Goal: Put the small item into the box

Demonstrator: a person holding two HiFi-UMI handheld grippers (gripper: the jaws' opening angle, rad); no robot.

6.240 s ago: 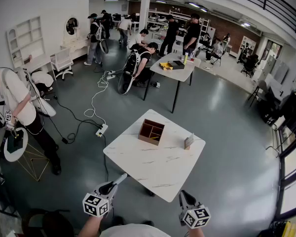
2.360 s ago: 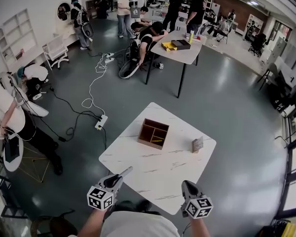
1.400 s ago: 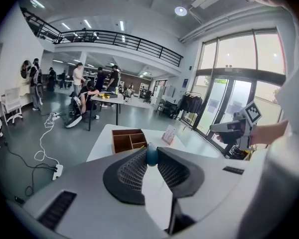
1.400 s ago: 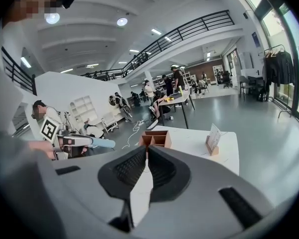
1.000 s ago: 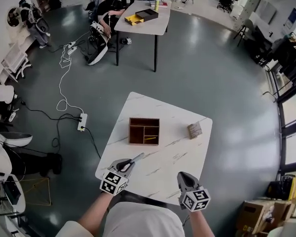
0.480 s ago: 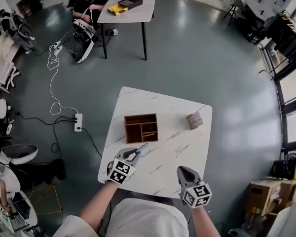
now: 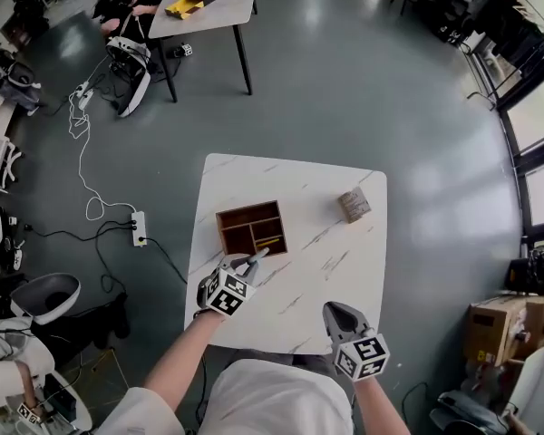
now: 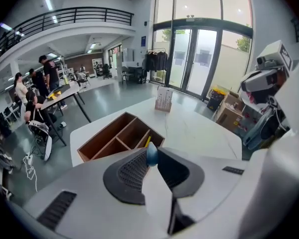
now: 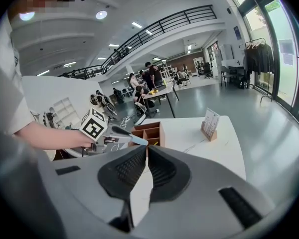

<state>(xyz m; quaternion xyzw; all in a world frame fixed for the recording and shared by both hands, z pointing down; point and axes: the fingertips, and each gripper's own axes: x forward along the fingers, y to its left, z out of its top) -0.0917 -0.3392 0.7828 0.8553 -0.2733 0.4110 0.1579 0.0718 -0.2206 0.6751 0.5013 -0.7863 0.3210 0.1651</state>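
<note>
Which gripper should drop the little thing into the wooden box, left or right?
Left. The left gripper is shut on the small blue item and sits right by the box. The right gripper is shut with nothing in it, back near the edge of the table.

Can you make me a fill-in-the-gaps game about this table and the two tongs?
The small rounded item pinched in the left tongs is ___ in colour.
The brown wooden box with dividers holds one ___ stick.
The right tongs are shut and hold ___.
Missing words: blue, yellow, nothing.
</note>
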